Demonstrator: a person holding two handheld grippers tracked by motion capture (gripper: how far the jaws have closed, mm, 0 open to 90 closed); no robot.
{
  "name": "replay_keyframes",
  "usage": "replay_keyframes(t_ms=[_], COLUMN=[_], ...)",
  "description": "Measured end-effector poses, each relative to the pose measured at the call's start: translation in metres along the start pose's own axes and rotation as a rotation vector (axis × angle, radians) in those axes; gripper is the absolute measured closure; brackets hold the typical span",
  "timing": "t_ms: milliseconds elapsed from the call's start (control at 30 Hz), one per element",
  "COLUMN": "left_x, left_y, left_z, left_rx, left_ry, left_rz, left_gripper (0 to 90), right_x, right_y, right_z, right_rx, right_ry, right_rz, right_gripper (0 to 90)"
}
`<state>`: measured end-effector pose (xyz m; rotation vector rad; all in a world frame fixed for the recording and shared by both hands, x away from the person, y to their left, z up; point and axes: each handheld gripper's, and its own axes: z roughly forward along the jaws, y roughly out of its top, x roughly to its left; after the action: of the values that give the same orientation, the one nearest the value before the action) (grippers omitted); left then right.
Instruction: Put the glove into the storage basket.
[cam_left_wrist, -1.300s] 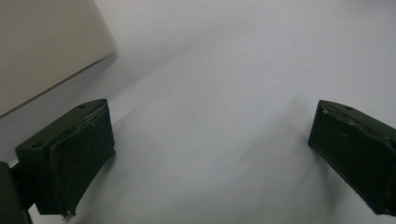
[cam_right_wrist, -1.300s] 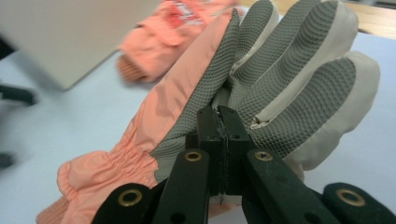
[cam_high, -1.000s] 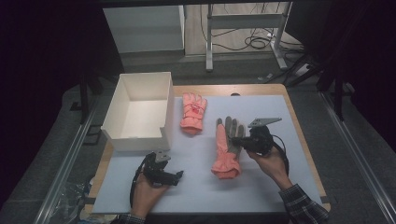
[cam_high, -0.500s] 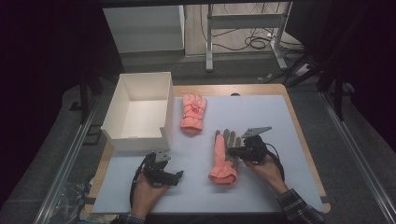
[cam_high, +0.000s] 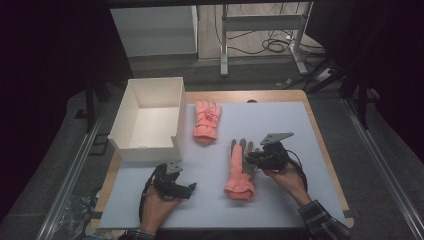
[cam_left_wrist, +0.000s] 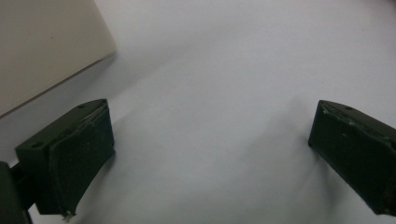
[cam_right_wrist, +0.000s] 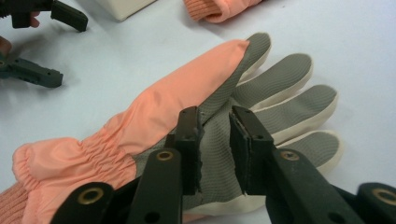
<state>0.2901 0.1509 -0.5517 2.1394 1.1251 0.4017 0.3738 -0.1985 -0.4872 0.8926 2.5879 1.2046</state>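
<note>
Glove nearest the person lies flat on the white surface, its knitted cuff toward the person and its grey fingers pointing away. In the right gripper view the same glove shows a salmon-orange side folded over a grey textured palm, with cream edging along the fingers.

The right hand-held gripper reaches in from the glove's right side, at the palm. In its own view the right hand-held gripper has its two jaws set down on the grey palm with a narrow gap between them; a ridge of fabric sits in that gap, though I cannot tell whether the jaws actually pinch it. The person's right hand holds it, a plaid sleeve behind.

The left hand-held gripper rests low over the surface (just in front of the box), held by the left hand. In its own view the left hand-held gripper is spread wide, with bare white surface between its jaws.

A second orange glove lies farther away, just beside the white open box.
</note>
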Motion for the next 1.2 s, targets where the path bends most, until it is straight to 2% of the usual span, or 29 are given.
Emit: replay_keyframes(t_ms=[167, 300, 433, 533, 733, 867, 1000, 1100, 1200], left_x=[0.0, 0.0, 0.0, 0.0, 0.0, 0.0, 0.0, 0.0, 0.0], left_y=[0.0, 0.0, 0.0, 0.0, 0.0, 0.0, 0.0, 0.0, 0.0], left_z=[0.0, 0.0, 0.0, 0.0, 0.0, 0.0, 0.0, 0.0, 0.0], left_rx=[0.0, -0.001, 0.0, 0.001, 0.001, -0.001, -0.001, -0.001, 0.0], left_ry=[0.0, 0.0, 0.0, -0.001, -0.002, -0.001, -0.001, -0.001, -0.001], left_rz=[0.0, -0.001, 0.0, 0.0, 0.0, 0.001, 0.0, 0.002, 0.002], left_gripper=[0.1, 0.1, 0.1, 0.1, 0.2, 0.2, 0.2, 0.2, 0.2], right_x=[0.001, 0.001, -0.002, -0.007, -0.013, -0.014, -0.013, -0.011, -0.01], right_y=[0.01, 0.025, 0.035, 0.047, 0.064, 0.077, 0.088, 0.101, 0.111], right_z=[-0.004, -0.005, -0.002, 0.007, 0.024, 0.036, 0.045, 0.056, 0.065], right_rx=[-0.014, -0.037, -0.042, -0.052, -0.061, -0.061, -0.055, -0.048, -0.04], right_ry=[-0.017, -0.05, -0.054, -0.063, -0.047, -0.047, -0.05, -0.049, -0.044], right_rz=[-0.011, -0.019, -0.006, 0.004, 0.038, 0.038, 0.022, -0.012, -0.027], right_gripper=[65.9, 61.6, 59.5, 57.4, 55.1, 53.7, 53.7, 53.9, 56.8])
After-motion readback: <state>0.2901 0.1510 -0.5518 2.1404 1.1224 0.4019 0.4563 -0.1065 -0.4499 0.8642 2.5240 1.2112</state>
